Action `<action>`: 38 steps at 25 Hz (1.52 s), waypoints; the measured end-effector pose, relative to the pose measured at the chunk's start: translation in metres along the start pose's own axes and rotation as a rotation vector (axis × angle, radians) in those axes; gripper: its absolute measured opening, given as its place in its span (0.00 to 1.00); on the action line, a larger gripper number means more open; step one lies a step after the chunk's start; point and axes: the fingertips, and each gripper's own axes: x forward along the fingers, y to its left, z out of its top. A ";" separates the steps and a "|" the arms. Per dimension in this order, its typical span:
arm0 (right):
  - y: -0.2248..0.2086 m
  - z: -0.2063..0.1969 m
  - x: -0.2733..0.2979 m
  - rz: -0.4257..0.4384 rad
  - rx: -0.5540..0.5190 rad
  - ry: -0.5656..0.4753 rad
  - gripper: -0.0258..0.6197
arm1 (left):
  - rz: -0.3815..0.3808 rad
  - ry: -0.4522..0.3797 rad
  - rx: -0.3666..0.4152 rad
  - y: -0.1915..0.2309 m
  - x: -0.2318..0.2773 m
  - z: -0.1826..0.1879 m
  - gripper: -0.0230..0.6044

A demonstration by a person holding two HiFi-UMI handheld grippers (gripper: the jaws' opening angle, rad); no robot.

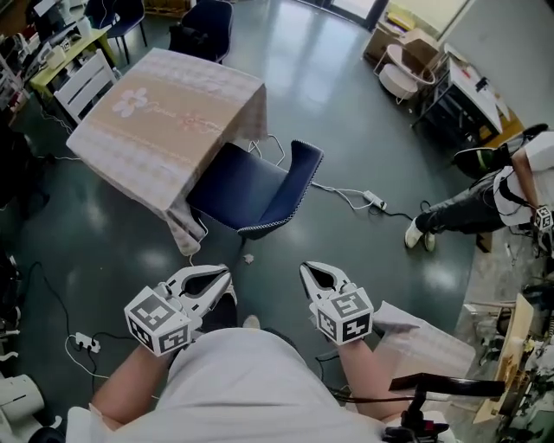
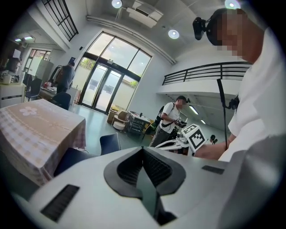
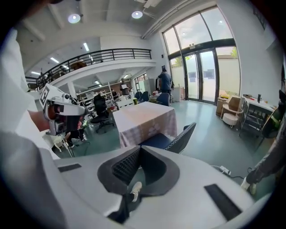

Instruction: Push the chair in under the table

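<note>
A blue chair (image 1: pixel 260 192) stands at the near corner of a table (image 1: pixel 164 112) covered with a pink patterned cloth; its seat reaches partly under the cloth and its backrest (image 1: pixel 301 173) faces me. Both grippers hang close to my body, well short of the chair and touching nothing. My left gripper (image 1: pixel 227 277) points toward the chair's left side, its jaws shut and empty. My right gripper (image 1: pixel 305 269) points at the backrest, also shut with nothing held. The chair (image 3: pixel 178 135) and table (image 3: pixel 144 117) show ahead in the right gripper view, and the chair (image 2: pixel 110 143) in the left gripper view.
A person (image 1: pixel 485 203) crouches on the floor at the right. A power strip with a cable (image 1: pixel 374 201) lies right of the chair, another strip (image 1: pixel 86 342) at the left. A dark armchair (image 1: pixel 203 26) stands beyond the table. Cluttered benches line the room's edges.
</note>
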 end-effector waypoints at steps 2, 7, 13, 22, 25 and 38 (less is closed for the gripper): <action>0.016 -0.006 -0.015 0.028 -0.029 -0.017 0.06 | 0.007 0.007 -0.010 -0.017 -0.008 -0.010 0.05; 0.048 -0.021 -0.030 0.049 -0.081 -0.035 0.06 | 0.013 0.043 -0.010 -0.036 -0.031 -0.032 0.05; 0.071 -0.007 -0.035 0.016 -0.102 -0.076 0.06 | -0.038 0.070 0.018 -0.030 -0.036 -0.027 0.05; 0.125 0.026 -0.014 -0.024 -0.084 -0.106 0.06 | -0.154 0.087 0.072 -0.007 -0.064 -0.004 0.05; 0.149 0.033 -0.017 -0.033 -0.088 -0.111 0.06 | -0.168 0.109 0.064 -0.005 -0.081 -0.009 0.05; 0.228 0.049 0.030 -0.056 -0.076 -0.108 0.06 | -0.210 0.125 0.061 0.044 -0.154 -0.020 0.05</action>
